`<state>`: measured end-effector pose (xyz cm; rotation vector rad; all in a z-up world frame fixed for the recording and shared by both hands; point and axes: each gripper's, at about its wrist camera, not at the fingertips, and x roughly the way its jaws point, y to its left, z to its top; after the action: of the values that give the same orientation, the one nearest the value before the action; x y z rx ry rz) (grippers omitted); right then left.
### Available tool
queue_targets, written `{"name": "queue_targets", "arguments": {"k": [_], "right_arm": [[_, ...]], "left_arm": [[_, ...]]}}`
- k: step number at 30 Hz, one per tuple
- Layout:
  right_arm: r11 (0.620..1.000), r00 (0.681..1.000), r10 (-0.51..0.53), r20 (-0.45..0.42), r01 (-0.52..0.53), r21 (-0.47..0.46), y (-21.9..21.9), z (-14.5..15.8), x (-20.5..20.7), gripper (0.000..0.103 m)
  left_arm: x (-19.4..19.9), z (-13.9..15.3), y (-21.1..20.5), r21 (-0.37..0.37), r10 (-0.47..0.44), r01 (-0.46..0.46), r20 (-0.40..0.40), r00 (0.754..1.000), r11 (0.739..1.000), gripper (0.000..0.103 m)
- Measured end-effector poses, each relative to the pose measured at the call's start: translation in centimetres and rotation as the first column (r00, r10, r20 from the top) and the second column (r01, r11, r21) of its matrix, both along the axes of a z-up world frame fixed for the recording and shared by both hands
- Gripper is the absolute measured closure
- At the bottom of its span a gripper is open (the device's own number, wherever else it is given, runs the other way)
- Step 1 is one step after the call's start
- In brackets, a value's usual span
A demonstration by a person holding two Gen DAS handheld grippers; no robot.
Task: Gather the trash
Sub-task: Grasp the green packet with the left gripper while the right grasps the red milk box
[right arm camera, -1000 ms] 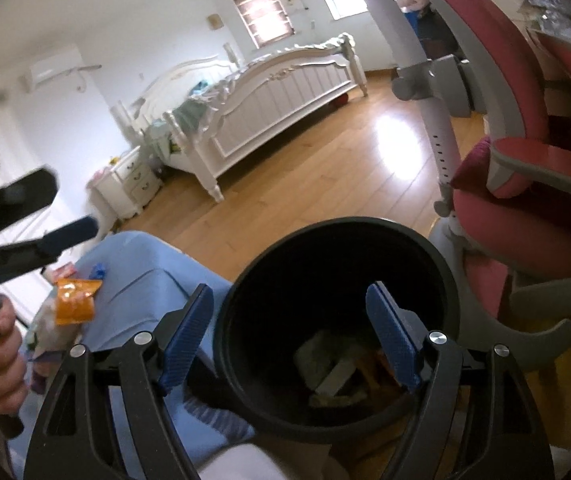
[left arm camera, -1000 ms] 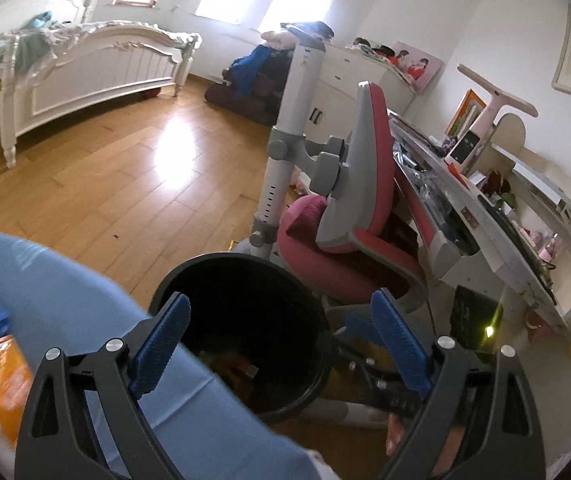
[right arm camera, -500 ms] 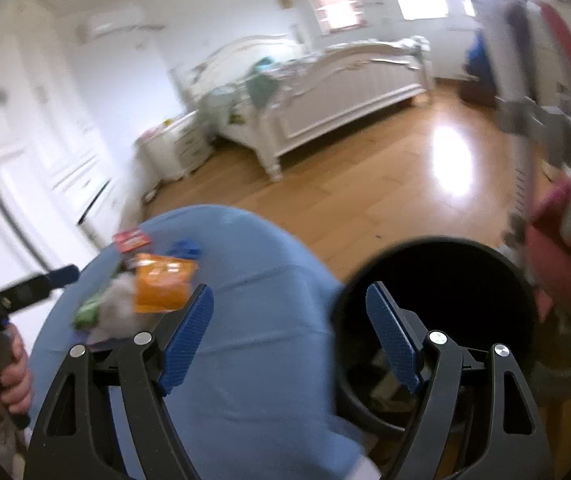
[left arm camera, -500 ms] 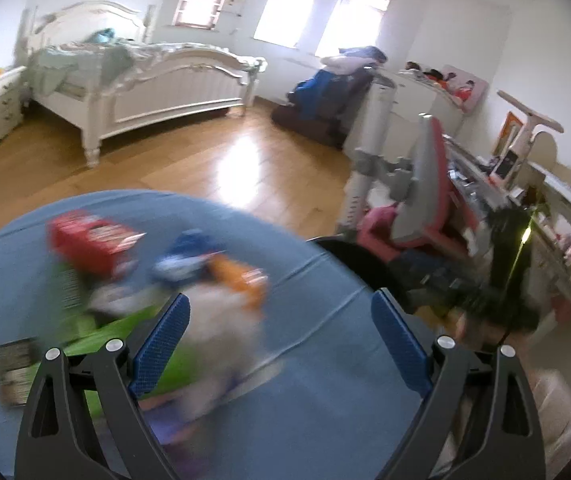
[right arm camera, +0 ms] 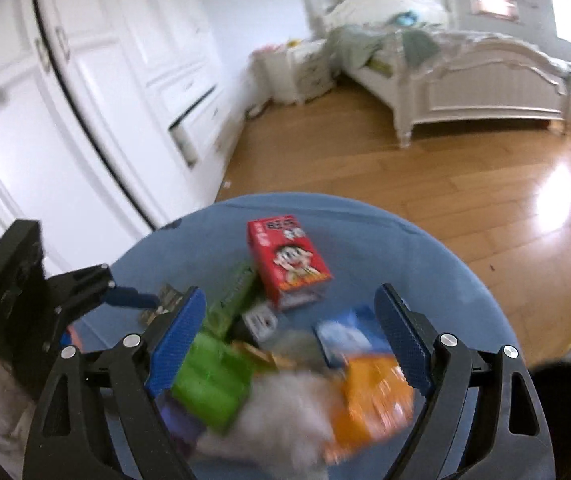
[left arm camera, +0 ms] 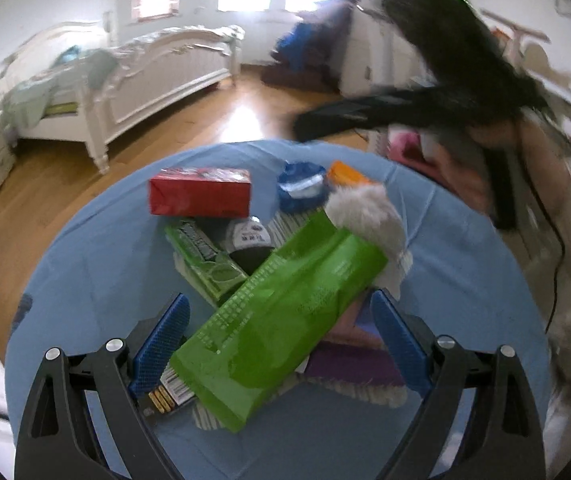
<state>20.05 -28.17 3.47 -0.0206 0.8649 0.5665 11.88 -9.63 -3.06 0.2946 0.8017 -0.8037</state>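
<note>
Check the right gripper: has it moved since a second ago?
Yes. The right gripper, jaws just opening wider and empty, swung from above the black bin to over the trash pile on the blue table.

A white bed [right arm camera: 477, 76] sits on the wooden floor [right arm camera: 425, 184] — nightstand [right arm camera: 305, 68] just beside its headboard, white wardrobe doors [right arm camera: 97, 92] further along.

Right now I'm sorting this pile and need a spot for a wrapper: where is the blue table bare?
Bare blue cloth rings the pile: a wide band left of the red carton and green gum pack, and the near edge below the big green bag. The centre is crowded, wrappers overlapping.
</note>
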Motion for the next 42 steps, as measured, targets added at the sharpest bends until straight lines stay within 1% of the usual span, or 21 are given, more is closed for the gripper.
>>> {"name": "queue_targets", "arguments": {"k": [3, 7, 8, 9, 10, 11, 12, 14, 15, 17, 19, 20, 21, 23, 25, 28, 31, 34, 37, 41, 42], "right_arm": [[0.999, 0.997, 0.034, -0.076, -0.037, -0.032, 2.1, -1.2, 3.4, 0.018], [0.992, 0.976, 0.081, -0.201, -0.098, -0.077, 4.6, -3.9, 6.8, 0.018], [0.991, 0.971, 0.092, -0.219, -0.111, -0.077, 4.8, -4.4, 7.1, 0.023], [0.989, 0.966, 0.105, -0.236, -0.127, -0.080, 5.2, -4.8, 7.3, 0.042], [0.987, 0.965, 0.107, -0.238, -0.131, -0.090, 5.4, -5.0, 7.2, 0.046], [0.988, 0.969, 0.104, -0.226, -0.127, -0.089, 5.4, -4.8, 7.0, 0.047], [0.989, 0.971, 0.103, -0.215, -0.123, -0.080, 5.3, -4.6, 6.7, 0.047], [0.992, 0.975, 0.104, -0.194, -0.114, -0.045, 4.6, -4.1, 5.8, 0.048], [0.994, 0.979, 0.101, -0.177, -0.106, -0.018, 4.1, -3.5, 5.1, 0.048], [0.996, 0.986, 0.090, -0.142, -0.087, 0.028, 3.3, -2.3, 3.7, 0.048], [0.992, 0.993, 0.075, -0.095, -0.064, 0.111, 1.6, -0.5, 1.4, 0.048], [0.989, 0.995, 0.067, -0.079, -0.056, 0.141, 1.0, 0.0, 0.4, 0.048], [0.983, 0.997, 0.054, -0.057, -0.043, 0.179, -0.1, 0.9, -0.8, 0.048], [0.969, 1.000, 0.022, -0.015, -0.018, 0.247, -2.1, 2.1, -3.4, 0.048], [0.951, 0.999, -0.025, 0.024, 0.017, 0.310, -4.3, 3.1, -6.1, 0.048], [0.926, 0.989, -0.129, 0.079, 0.091, 0.367, -7.8, 3.7, -9.7, 0.048], [0.890, 0.973, -0.214, 0.083, 0.159, 0.426, -10.9, 3.6, -12.2, 0.048], [0.872, 0.952, -0.288, 0.103, 0.217, 0.438, -13.3, 3.3, -14.3, 0.048], [0.853, 0.922, -0.363, 0.134, 0.271, 0.446, -15.5, 3.0, -16.2, 0.048], [0.825, 0.870, -0.458, 0.182, 0.340, 0.452, -18.7, 3.3, -19.0, 0.048], [0.817, 0.851, -0.487, 0.199, 0.362, 0.449, -19.8, 3.3, -19.6, 0.048]], "left_arm": [[0.8, -0.7, -0.3, 0.028, -0.043, 0.043, -0.013, 0.999, 0.999, 0.012], [2.0, -1.1, -0.4, 0.015, -0.080, 0.081, -0.064, 0.995, 0.997, 0.013], [2.2, -1.2, -0.5, 0.015, -0.087, 0.088, -0.071, 0.994, 0.996, 0.019], [2.3, -1.3, -0.7, 0.018, -0.098, 0.100, -0.081, 0.992, 0.995, 0.027], [2.5, -1.3, -0.9, 0.024, -0.103, 0.106, -0.087, 0.991, 0.994, 0.028], [2.4, -1.4, -1.0, 0.030, -0.104, 0.107, -0.082, 0.991, 0.994, 0.031], [2.2, -1.4, -1.0, 0.031, -0.108, 0.111, -0.078, 0.991, 0.993, 0.043], [2.2, -1.3, -0.9, 0.005, -0.115, 0.116, -0.095, 0.989, 0.993, 0.050], [2.2, -1.2, -0.9, 0.004, -0.107, 0.107, -0.090, 0.990, 0.994, 0.067], [1.9, -1.1, -0.8, -0.010, -0.101, 0.101, -0.098, 0.990, 0.995, 0.071], [1.2, -1.1, -0.7, -0.002, -0.084, 0.084, -0.081, 0.993, 0.996, 0.073], [0.9, -1.0, -0.7, -0.003, -0.074, 0.074, -0.075, 0.994, 0.997, 0.077], [0.5, -0.9, -0.5, -0.002, -0.055, 0.055, -0.067, 0.996, 0.999, 0.086], [0.1, -0.6, -0.1, -0.011, -0.007, 0.007, -0.060, 0.998, 1.000, 0.092], [-0.1, 0.3, 0.6, -0.056, 0.043, -0.047, -0.059, 0.997, 0.997, 0.092], [-1.2, 2.2, 1.4, -0.126, 0.121, -0.126, -0.046, 0.992, 0.984, 0.092], [-2.3, 4.2, 1.5, -0.185, 0.165, -0.167, -0.028, 0.986, 0.968, 0.092], [-3.0, 5.9, 0.6, -0.233, 0.174, -0.174, -0.021, 0.985, 0.957, 0.092], [-3.5, 7.1, -1.3, -0.258, 0.169, -0.168, -0.020, 0.985, 0.951, 0.092], [-3.4, 7.6, -5.3, -0.276, 0.139, -0.142, -0.028, 0.990, 0.951, 0.092], [-3.4, 7.7, -6.6, -0.284, 0.127, -0.130, -0.029, 0.991, 0.950, 0.092]]}}
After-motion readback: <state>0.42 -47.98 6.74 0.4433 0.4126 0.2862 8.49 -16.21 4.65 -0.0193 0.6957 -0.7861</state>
